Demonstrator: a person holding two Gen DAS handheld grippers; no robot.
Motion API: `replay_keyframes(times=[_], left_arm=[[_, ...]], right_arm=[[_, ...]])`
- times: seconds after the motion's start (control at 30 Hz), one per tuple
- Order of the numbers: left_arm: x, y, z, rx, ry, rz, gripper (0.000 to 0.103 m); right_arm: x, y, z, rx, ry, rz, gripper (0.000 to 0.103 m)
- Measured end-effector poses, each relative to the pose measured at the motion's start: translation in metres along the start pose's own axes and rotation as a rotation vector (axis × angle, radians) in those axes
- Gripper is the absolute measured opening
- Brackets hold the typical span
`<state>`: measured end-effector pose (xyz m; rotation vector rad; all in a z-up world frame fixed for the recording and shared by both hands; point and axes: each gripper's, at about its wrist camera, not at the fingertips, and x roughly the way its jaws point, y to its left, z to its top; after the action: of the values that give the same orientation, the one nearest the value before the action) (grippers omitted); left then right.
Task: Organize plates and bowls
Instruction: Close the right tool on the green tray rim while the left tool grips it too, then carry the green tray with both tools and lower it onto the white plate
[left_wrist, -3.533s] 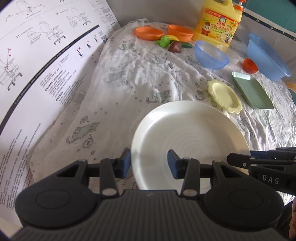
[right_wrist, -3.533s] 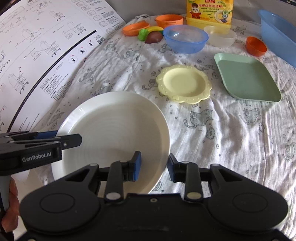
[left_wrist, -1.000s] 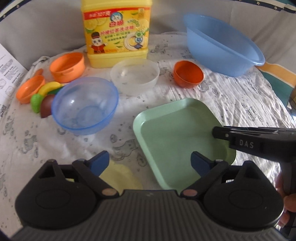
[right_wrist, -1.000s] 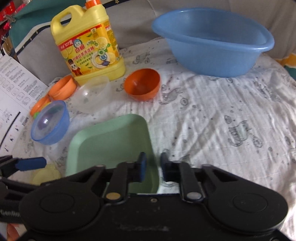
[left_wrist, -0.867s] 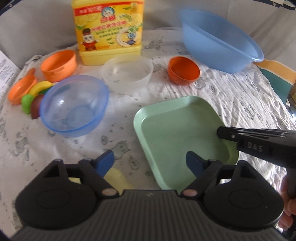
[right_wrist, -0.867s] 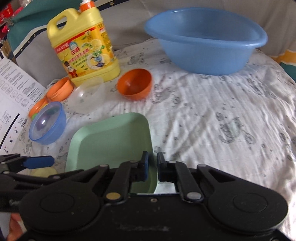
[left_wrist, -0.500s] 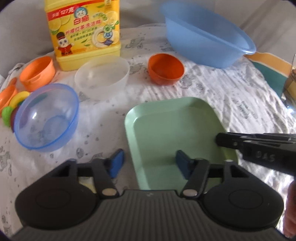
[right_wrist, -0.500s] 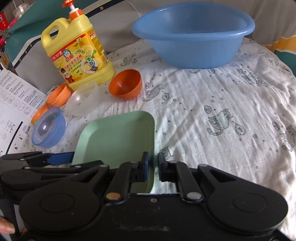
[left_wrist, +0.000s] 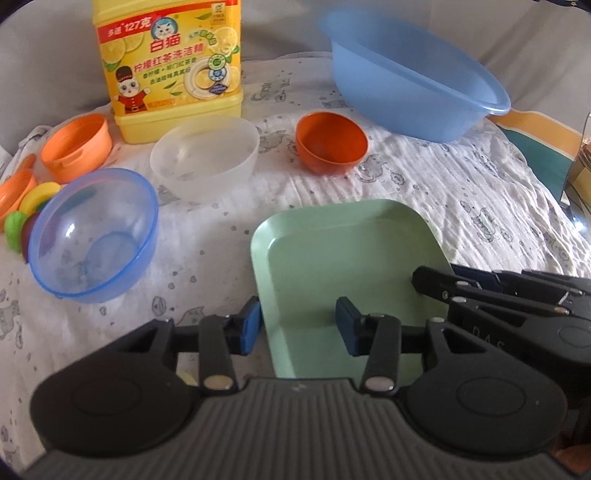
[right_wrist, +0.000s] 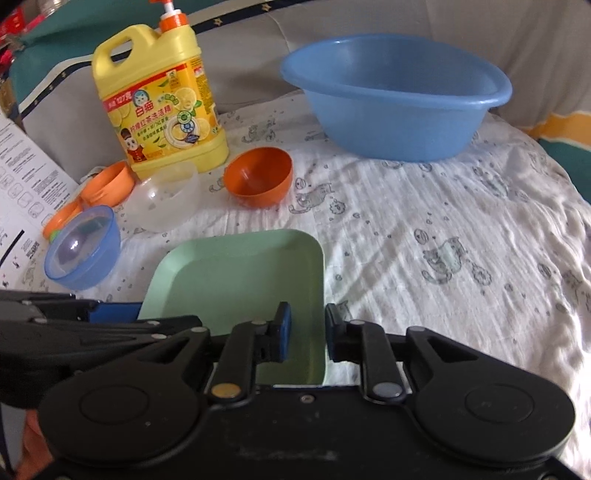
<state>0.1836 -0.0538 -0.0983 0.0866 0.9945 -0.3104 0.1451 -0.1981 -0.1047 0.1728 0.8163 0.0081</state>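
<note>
step: handing over the green square plate (left_wrist: 351, 258) – at 6 o'clock on the cloth | left gripper (left_wrist: 295, 325) closing astride its left rim | right gripper (right_wrist: 306, 332) opening off right rim | next: pads must pinch before lifting

Each claw, the left claw (left_wrist: 297, 325) and the right claw (right_wrist: 307, 334), is matte black plastic with blue pads (left_wrist: 251, 325) on its fingertips. Silver and brass-coloured screws mark the finger pivots. A ribbed grey housing (left_wrist: 295, 424) backs the left one, and faint "DAS" lettering shows on the right one's side.
</note>
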Motion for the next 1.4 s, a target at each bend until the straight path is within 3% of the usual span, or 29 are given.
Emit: replay_keyframes(times=[0.8, 1.4], left_arm=[[-0.065, -0.006, -0.022, -0.018, -0.04, 0.0, 0.042], [-0.15, 0.044, -0.055, -0.117, -0.108, 0.039, 0.042]], right_arm=[[-0.071, 0.011, -0.018, 0.05, 0.017, -0.001, 0.024], [-0.131, 0.08, -0.028, -0.044, 0.024, 0.062, 0.024]])
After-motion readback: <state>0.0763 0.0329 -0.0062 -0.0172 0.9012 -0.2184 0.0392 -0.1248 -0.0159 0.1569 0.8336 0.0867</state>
